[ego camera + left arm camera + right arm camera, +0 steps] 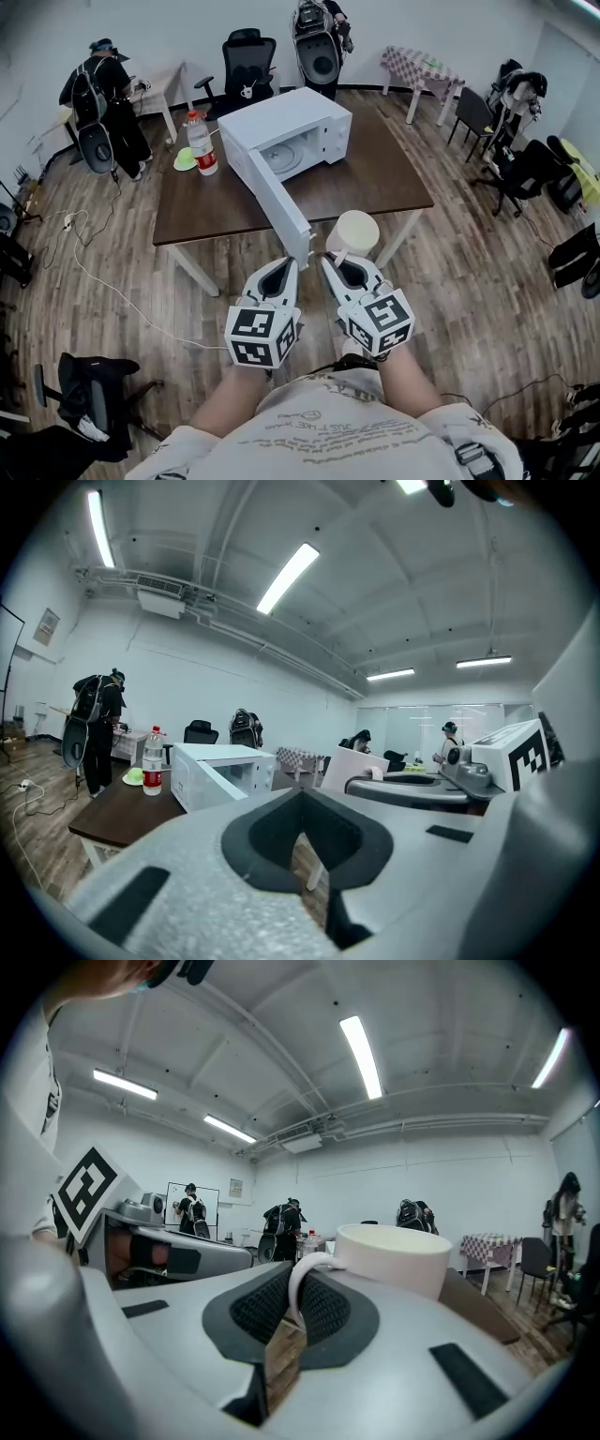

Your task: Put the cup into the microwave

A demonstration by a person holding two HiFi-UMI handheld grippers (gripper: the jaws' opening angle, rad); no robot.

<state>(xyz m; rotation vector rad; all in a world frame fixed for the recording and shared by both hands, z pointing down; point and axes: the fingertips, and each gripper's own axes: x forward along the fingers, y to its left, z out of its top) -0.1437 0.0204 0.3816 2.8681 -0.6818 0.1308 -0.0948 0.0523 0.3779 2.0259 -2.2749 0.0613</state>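
A cream cup (352,232) hangs in the air just past the near edge of the brown table (375,183). My right gripper (331,260) is shut on its handle. In the right gripper view the thin handle loop sits pinched between the dark pads (323,1309), with the cup (398,1255) upright beyond them. The white microwave (291,131) stands on the middle of the table, and its door (278,202) is swung open toward me. My left gripper (290,265) hovers beside the right one, close to the door's end, shut with nothing in it. In the left gripper view the microwave (220,771) is ahead to the left.
A water bottle (201,143) and a green thing on a plate (184,160) stand at the table's far left. Office chairs (246,64), a checked-cloth side table (420,67) and people with backpacks (101,98) ring the room. Cables (80,234) lie on the wood floor.
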